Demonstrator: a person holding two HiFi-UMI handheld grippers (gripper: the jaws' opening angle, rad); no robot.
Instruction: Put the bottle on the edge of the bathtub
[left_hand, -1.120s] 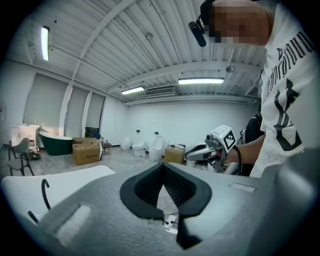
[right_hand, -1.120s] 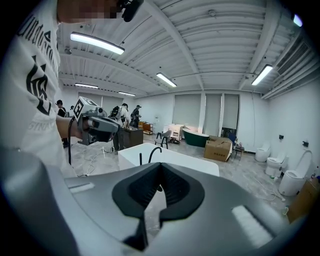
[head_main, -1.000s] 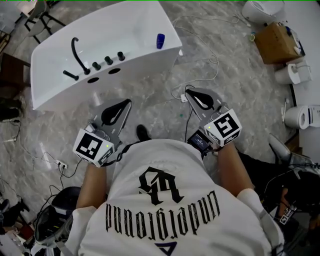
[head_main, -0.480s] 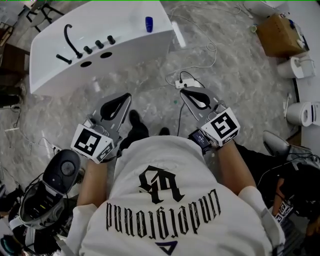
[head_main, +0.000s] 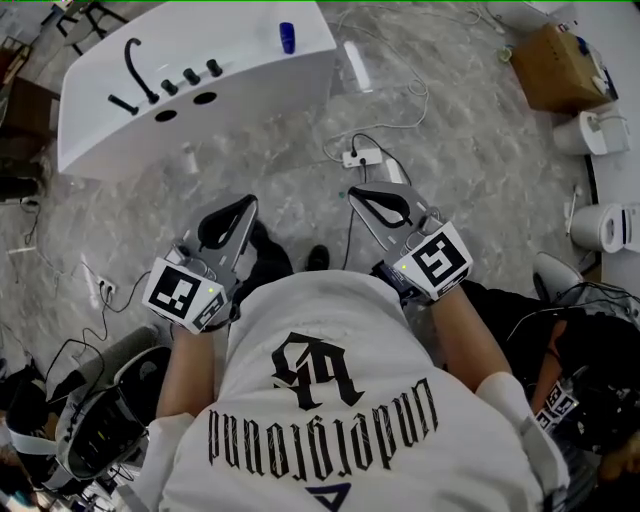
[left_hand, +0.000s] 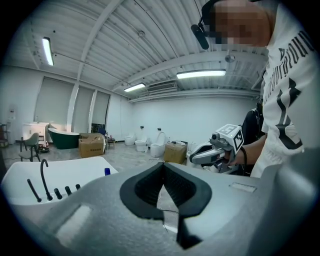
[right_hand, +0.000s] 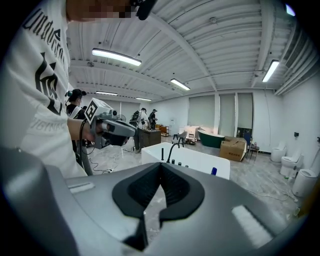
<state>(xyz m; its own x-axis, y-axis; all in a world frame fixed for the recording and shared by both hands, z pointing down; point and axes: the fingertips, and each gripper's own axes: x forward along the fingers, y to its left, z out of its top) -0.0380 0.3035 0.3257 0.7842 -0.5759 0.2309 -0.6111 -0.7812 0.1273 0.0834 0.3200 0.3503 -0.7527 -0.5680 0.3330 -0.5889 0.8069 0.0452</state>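
Note:
The small blue bottle (head_main: 287, 37) stands upright on the far rim of the white bathtub (head_main: 240, 85), near its right corner. The left gripper view shows the bottle (left_hand: 107, 171) small on the tub, and the right gripper view shows the bottle (right_hand: 214, 171) the same way. My left gripper (head_main: 246, 204) and right gripper (head_main: 359, 193) hover over the marble floor, well short of the tub. Both are shut and hold nothing. Their tips meet in their own views, the left gripper (left_hand: 163, 164) and the right gripper (right_hand: 161, 164).
A black faucet (head_main: 133, 70) and knobs sit on the tub's near deck. A power strip (head_main: 360, 157) with cables lies on the floor ahead. A cardboard box (head_main: 555, 80) and toilets (head_main: 603, 230) line the right side. Dark equipment (head_main: 90, 430) sits at lower left.
The person and both grippers have drawn back from the bathtub, which now sits higher and smaller in the head view. The bottle stays on the rim. Both jaws remain shut.

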